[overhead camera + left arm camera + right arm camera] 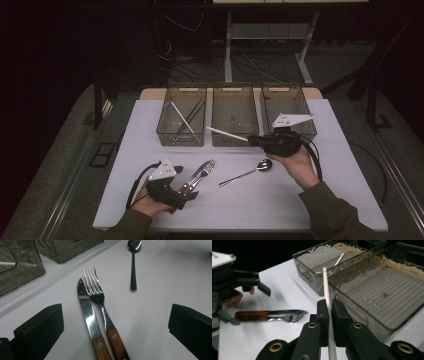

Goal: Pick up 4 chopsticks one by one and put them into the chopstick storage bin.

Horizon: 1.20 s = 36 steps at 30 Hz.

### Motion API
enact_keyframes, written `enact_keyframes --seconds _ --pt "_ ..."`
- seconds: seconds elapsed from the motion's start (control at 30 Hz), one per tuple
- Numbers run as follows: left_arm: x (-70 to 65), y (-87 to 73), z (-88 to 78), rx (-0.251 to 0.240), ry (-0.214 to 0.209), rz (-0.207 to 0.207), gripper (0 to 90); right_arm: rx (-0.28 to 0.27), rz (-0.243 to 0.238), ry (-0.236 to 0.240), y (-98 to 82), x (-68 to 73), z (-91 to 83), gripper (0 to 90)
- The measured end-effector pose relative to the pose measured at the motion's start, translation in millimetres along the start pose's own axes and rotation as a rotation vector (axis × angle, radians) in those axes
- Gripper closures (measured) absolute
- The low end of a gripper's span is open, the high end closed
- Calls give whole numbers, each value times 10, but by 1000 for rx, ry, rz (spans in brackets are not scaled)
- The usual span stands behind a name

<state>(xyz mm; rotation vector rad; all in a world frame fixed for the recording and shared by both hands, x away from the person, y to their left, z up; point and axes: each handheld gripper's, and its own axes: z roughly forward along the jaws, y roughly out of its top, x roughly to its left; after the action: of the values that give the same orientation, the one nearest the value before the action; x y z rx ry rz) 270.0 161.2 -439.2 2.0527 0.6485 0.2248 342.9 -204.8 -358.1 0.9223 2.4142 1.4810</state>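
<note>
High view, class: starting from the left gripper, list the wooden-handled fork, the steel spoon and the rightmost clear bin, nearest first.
1. Wooden-handled fork, lying just ahead of the left gripper between its open jaws.
2. Steel spoon, at the table's middle.
3. Rightmost clear bin, far right at the back.

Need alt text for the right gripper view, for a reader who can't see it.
The right claw is shut on a white chopstick that points up toward the clear bins. At left, a knife and fork with wooden handles lie together on the white table, beside the left claw.
</note>
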Motion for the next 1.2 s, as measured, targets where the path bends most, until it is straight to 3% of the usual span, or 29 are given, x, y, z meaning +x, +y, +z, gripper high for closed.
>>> enact_keyframes --seconds 0.27,0.87,1.2 --pt "-4 0 2 0 -3 -5 0 -21 13 -33 162 -49 208 851" --pt "-18 4 6 -9 -9 -12 0 6 26 -83 632 -164 664 851" --pt "-18 13 11 -11 -11 -4 0 25 20 -106 852 -156 960 851"
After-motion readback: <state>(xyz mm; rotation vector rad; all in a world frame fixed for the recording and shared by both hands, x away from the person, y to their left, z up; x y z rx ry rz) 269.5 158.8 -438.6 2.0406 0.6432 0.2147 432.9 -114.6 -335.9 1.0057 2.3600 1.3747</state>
